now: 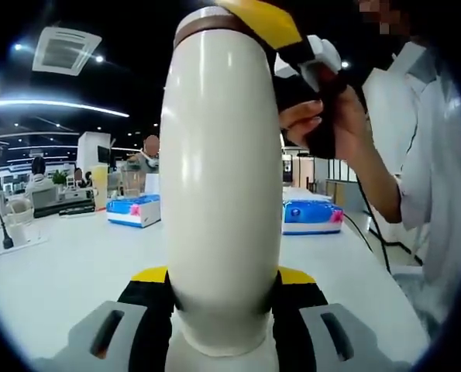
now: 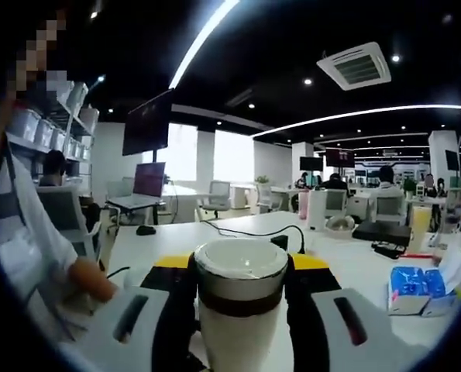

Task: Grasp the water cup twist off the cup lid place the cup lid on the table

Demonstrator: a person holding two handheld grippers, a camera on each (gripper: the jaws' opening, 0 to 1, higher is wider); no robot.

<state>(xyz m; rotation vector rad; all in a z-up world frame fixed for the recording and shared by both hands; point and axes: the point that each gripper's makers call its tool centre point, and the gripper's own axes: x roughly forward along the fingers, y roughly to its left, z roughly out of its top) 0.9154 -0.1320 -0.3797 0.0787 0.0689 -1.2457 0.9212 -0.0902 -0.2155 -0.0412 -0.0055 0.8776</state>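
The water cup, a tall cream-coloured flask, stands upright in the middle of the left gripper view, rising from the bottom edge almost to the top. The left gripper has its two black, yellow-tipped jaws pressed against the cup's lower body, one on each side, so it is clamped on the cup. At the top of that frame the cup lid, with its brown band, is met from the upper right by the right gripper, whose yellow-and-black jaw lies across it, with a person's hand just behind.

In the right gripper view the cup lid sits at bottom centre, cream above a dark brown band, and the right gripper has both jaws tight against its sides.

Behind the cup a white table stretches across the lower frame, with a blue tissue pack to the right and another blue pack to the left.
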